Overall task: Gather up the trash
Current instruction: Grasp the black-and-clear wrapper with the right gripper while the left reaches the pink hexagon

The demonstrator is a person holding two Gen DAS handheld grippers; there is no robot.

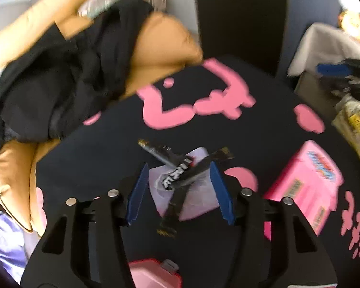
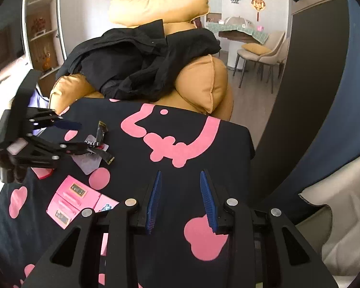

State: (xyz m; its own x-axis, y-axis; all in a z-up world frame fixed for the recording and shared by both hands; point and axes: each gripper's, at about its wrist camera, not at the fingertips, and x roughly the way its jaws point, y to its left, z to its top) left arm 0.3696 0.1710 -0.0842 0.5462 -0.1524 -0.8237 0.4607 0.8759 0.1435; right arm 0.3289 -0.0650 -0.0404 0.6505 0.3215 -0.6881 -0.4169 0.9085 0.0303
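**Operator:** Black glossy snack wrappers [image 1: 180, 170], crumpled and crossed over each other, lie on a pale lilac plastic sheet [image 1: 199, 204] on the dark navy cloth with pink shapes [image 1: 103, 148]. My left gripper [image 1: 180, 192] has them between its blue pads.

**Partner:** Clenched on them?

**Operator:** Not that I can see. The jaws stand apart with gaps on both sides, so it counts as released, though the picture is blurred. From the right wrist view the left gripper [image 2: 84, 136] sits right at the wrappers [image 2: 102, 141].

**Partner:** And your right gripper [image 2: 180, 199]?

**Operator:** Released, nothing between its pads, over bare cloth [image 2: 228, 148]. A pink cardboard box [image 2: 72, 199] lies just left of it, near the wrappers but apart.
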